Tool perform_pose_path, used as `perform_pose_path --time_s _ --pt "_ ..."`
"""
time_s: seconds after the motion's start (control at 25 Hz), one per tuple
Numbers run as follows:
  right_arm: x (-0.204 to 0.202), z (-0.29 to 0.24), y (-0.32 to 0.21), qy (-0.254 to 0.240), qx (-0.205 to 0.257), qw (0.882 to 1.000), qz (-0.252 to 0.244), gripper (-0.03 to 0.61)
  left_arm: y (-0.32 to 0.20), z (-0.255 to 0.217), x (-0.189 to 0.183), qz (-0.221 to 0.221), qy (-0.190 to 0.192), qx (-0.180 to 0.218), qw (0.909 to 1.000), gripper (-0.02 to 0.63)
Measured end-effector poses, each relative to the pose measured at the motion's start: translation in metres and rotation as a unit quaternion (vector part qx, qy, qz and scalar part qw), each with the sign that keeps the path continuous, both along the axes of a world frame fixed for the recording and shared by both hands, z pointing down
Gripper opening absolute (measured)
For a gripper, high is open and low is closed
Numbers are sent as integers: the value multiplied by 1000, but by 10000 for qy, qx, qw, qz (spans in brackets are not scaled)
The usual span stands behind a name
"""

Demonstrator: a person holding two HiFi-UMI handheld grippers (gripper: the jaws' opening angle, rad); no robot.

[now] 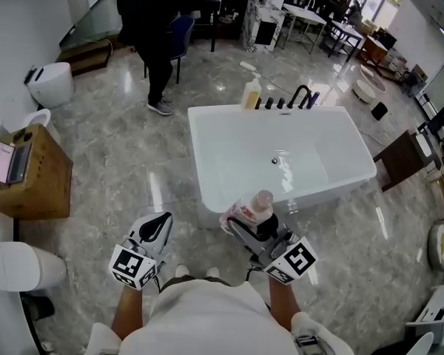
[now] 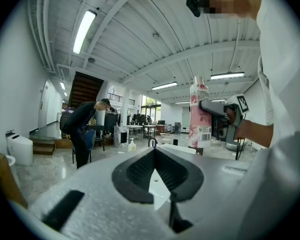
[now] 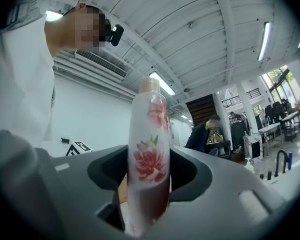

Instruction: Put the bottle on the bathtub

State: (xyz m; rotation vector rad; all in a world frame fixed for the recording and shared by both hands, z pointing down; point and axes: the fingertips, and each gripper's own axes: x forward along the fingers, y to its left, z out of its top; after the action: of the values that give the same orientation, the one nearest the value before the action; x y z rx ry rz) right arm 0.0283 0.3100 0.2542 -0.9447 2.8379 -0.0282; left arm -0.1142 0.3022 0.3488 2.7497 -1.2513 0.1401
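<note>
Head view, with both gripper views: the right tongs (image 1: pixel 256 231) are gripping the bottle (image 1: pixel 250 211) by its lower body, both pads pressing on its sides. The bottle, pale with a red flower print and a pinkish cap, is standing upright between these tongs and rising well above them. The left tongs (image 1: pixel 160 226) are sitting closed, tips meeting, carrying nothing, beside the right tongs and apart from the bottle. The white bathtub (image 1: pixel 237 154) is lying just ahead of the right tongs, its near wall appearing right behind the held bottle. Beyond both tongs, on the tub's far rim, a yellowish pump dispenser (image 1: pixel 251 93) is standing beside a black tap (image 1: pixel 300 95). Farther ahead of the left tongs, a person in dark clothes (image 1: pixel 159 28) is bending forward on the grey floor
</note>
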Motion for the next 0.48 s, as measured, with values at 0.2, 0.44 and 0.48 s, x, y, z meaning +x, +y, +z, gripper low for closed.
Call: perform_pose_path --time_s 0.2,0.44,0.48 --pt "3 3 0 -9 5 10000 -30 244 -1 3 4 -8 -3 5 10000 2" --pt "5 2 -4 15 38 10000 -8 244 -4 2 6 5 -9 22 10000 2" --pt "5 3 -3 5 42 10000 3 244 -4 3 6 10 -13 24 10000 2"
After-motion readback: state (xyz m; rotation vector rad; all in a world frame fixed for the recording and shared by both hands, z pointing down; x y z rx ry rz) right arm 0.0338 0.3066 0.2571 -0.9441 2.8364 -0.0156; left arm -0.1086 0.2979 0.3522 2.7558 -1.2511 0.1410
